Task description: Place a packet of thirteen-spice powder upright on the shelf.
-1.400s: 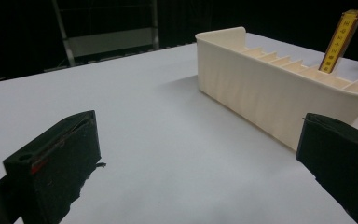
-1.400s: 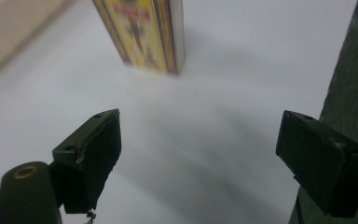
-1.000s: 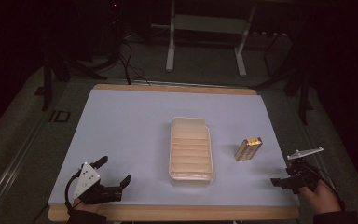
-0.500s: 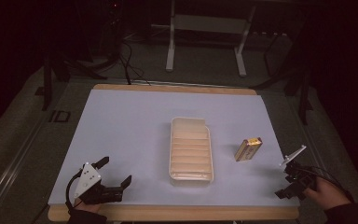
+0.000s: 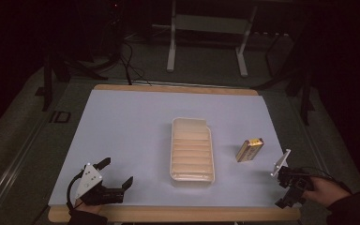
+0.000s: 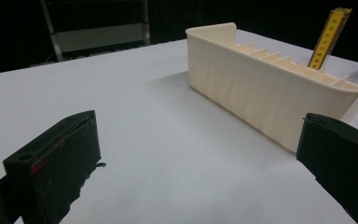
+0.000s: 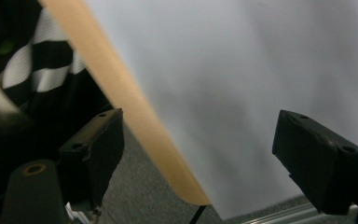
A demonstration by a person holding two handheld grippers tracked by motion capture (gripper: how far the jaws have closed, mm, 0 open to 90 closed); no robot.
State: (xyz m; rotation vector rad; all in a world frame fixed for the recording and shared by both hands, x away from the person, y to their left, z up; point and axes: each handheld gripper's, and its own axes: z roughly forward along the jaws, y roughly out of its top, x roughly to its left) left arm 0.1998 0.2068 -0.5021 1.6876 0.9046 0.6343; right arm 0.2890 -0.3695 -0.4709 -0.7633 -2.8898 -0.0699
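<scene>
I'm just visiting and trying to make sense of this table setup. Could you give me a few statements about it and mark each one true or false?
1. The cream tray has nothing in it. True.
2. The yellow pack lies inside the tray. False: it lies on the table, to the right of the tray and apart from it.
3. The left gripper is open and holds nothing. True.
4. The right gripper is clamped on the yellow pack. False: it is open, near the table's front right corner, away from the pack.
5. The tray has ribs across its floor. True.
</scene>
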